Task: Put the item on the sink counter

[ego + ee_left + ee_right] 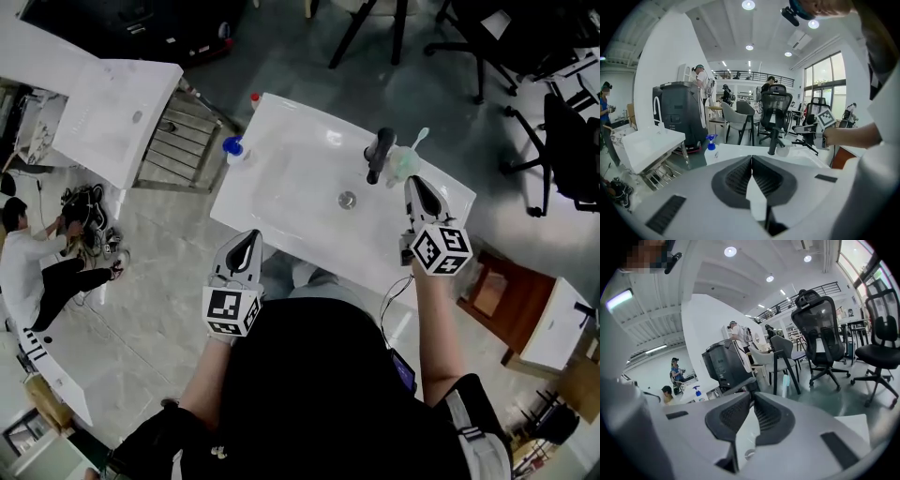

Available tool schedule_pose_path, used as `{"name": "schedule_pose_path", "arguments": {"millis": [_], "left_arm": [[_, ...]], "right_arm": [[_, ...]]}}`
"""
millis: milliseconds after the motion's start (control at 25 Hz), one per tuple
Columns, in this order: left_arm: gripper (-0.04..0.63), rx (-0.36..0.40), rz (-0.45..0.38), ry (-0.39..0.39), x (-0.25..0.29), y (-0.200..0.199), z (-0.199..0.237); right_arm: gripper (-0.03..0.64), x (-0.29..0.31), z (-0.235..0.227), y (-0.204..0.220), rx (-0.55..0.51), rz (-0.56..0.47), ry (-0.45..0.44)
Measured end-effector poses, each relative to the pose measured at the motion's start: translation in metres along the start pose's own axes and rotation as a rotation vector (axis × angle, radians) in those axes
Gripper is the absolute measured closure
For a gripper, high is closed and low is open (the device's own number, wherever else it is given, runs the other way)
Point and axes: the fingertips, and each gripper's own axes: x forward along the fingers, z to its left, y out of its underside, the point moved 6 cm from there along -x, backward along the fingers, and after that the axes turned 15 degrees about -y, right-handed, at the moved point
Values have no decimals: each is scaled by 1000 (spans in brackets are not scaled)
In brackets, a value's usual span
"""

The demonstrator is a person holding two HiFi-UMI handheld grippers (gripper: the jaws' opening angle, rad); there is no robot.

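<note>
My right gripper [413,182] is clenched on nothing, jaws tip to tip, just beside a translucent cup [403,161] holding a toothbrush [419,139]. That cup, which I take for the item, stands on the sink counter [281,127] by the black faucet [379,155]. My left gripper [249,240] is likewise closed and empty, at the near rim. Placing looks done; next I'd draw the right gripper clear without clipping the cup.

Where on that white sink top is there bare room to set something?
Bare: the back rim of the sink counter between the blue-topped bottle and the black faucet. Crowded: right of the faucet, with the pale cup and the right hand-held gripper.
</note>
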Motion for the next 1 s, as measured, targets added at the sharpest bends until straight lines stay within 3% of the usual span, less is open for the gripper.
{"name": "schedule_pose_path", "arguments": {"millis": [360,1000], "left_arm": [[572,8,-36,109,29,-16,-2],[572,36,-88,374,62,-47,-43]], "right_arm": [[571,-24,60,6,2,-17,-33],[571,-71,130,13,-20,-59,12]]}}
